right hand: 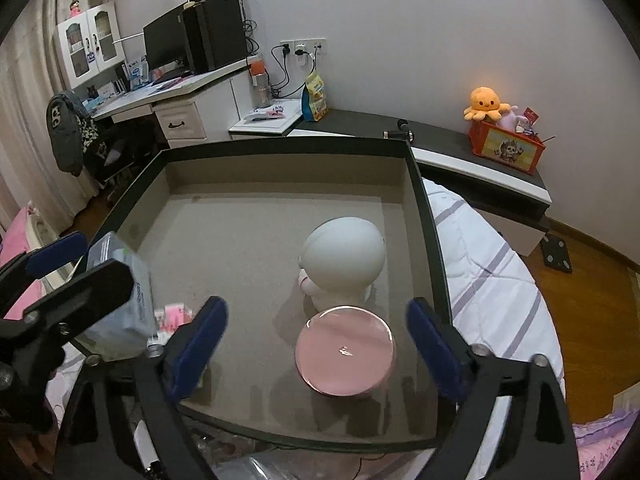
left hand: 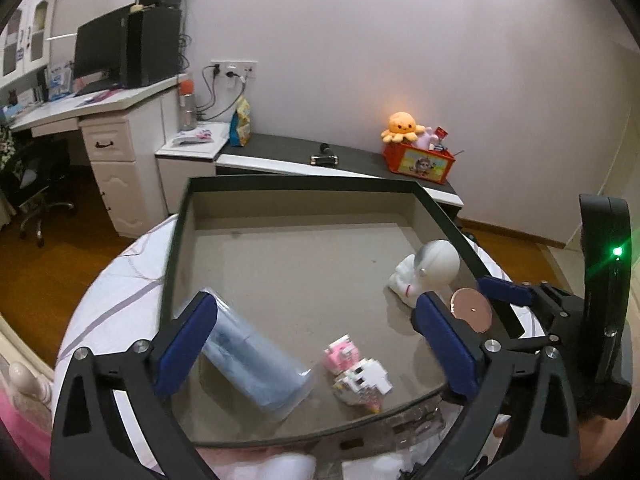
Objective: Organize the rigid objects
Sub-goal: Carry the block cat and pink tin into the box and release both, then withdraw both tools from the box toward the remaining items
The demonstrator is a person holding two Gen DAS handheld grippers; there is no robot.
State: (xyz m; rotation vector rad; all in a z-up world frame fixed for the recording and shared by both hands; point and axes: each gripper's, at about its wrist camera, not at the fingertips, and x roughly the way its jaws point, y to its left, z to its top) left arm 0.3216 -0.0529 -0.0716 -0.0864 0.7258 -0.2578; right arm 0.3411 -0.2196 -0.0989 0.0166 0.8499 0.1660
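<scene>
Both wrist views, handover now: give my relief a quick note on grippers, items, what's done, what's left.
Left gripper: open, empty, above the box's near left.
Right gripper: open, empty, over the pink round tin.
In the box: blue-wrapped roll, pink-and-white block toy, white astronaut figure, the tin in front of it.
Done: these four sit in the box.
Left: cannot tell; clear packaging lies blurred outside the near edge.
</scene>
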